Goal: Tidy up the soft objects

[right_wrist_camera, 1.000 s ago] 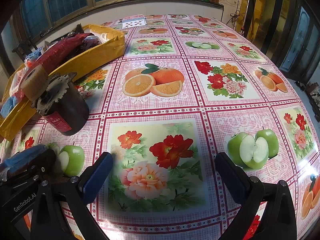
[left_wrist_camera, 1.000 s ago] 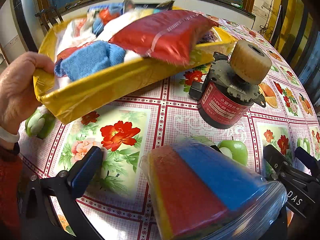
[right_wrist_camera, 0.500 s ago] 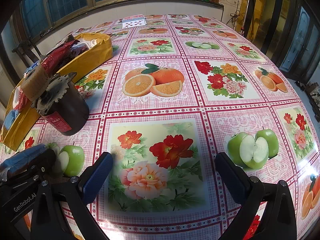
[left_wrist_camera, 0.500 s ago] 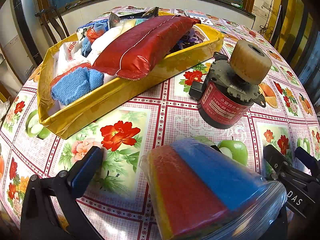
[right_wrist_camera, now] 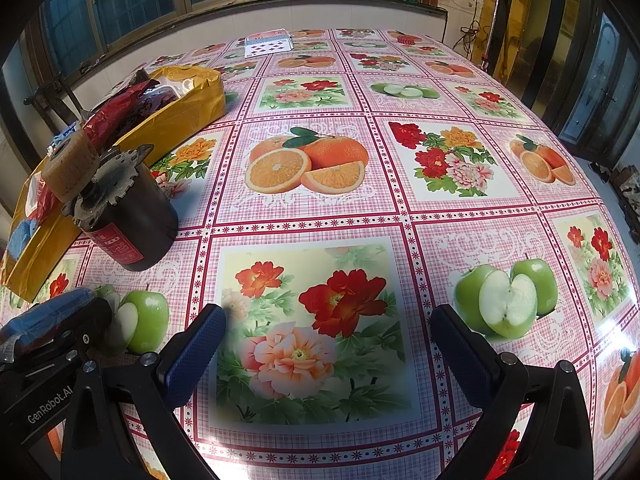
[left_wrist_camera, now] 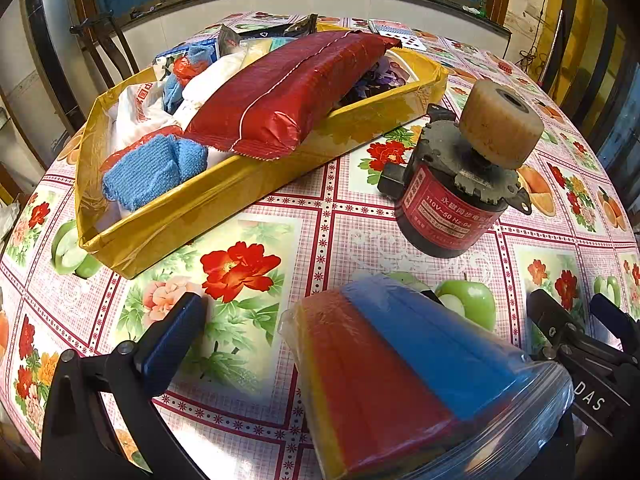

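On my left camera, far left, the yellow tray [left_wrist_camera: 168, 216] sits flat on the worktop [left_wrist_camera: 320, 224], which is covered in a cloth printed with flowers and fruit. The tray is piled with soft things: a folded blue towel [left_wrist_camera: 148, 172] near its front corner, white plastic bags [left_wrist_camera: 136, 108] behind that, and a long red foil packet [left_wrist_camera: 288, 92] lying slantwise across the top, its end overhanging the front wall. Right of the tray stands a small motor [left_wrist_camera: 452, 204] with a red label and a tan roller [left_wrist_camera: 500, 124] on its shaft. In the foreground my left tongs [left_wrist_camera: 360, 344] show one blue pad [left_wrist_camera: 172, 336] at lower left; the other finger is hidden behind a clear bag of red, blue and yellow sponges [left_wrist_camera: 400, 376] resting close to the lens, so I cannot tell whether I am grasping it. Further right, on my right camera, the right tongs [right_wrist_camera: 328, 348] are spread wide and empty, hovering over a flower panel of the cloth, with a few playing cards [right_wrist_camera: 268, 44] at the far edge.
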